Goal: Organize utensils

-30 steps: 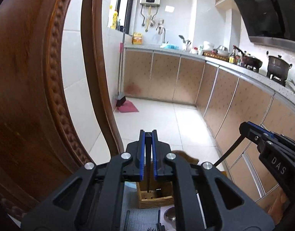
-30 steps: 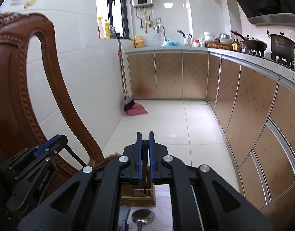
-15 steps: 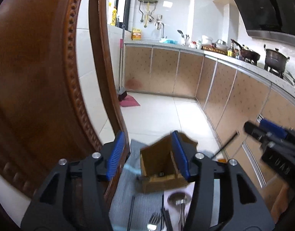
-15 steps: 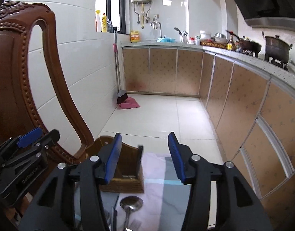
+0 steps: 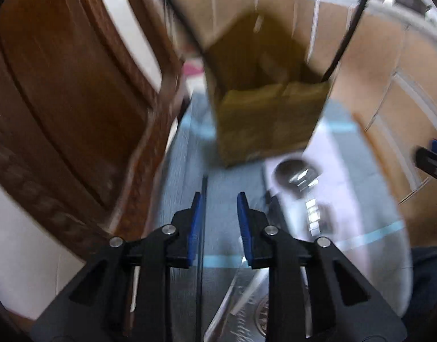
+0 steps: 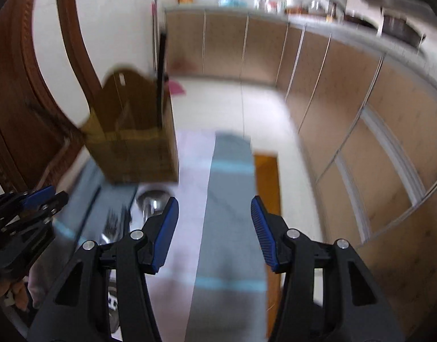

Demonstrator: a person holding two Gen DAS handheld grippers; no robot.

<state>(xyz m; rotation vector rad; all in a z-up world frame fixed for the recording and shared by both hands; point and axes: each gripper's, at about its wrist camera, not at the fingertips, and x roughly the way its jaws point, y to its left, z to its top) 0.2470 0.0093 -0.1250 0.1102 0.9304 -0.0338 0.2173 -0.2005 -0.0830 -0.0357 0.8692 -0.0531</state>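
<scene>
Early pick-up step: at lower centre, left tool [image 5: 218, 196] just narrowed, not yet pinching the black chopstick [image 5: 203, 182] lying between its jaws on the cloth [image 5: 184, 171], right tool [image 6: 214, 199] just spread, empty; next, pinch, lift, drop into the wooden box [image 5: 264, 125] beyond, upper centre.

left hand-held gripper [image 5: 218, 213] closing, right hand-held gripper [image 6: 214, 216] open

Utensil box [image 5: 268, 119]: matt, raw-looking wood. Left of box, chair [image 5: 76, 91]: dark carved wood w/ glossy varnish. Just in front of box, spoon [image 5: 296, 173]: shiny polished metal. Under box, cloth [image 6: 224, 228]: soft matt fabric, grey/lilac. Beyond box, cabinet fronts [image 6: 318, 65]: smooth, speckled tan, thin metal trims.
</scene>
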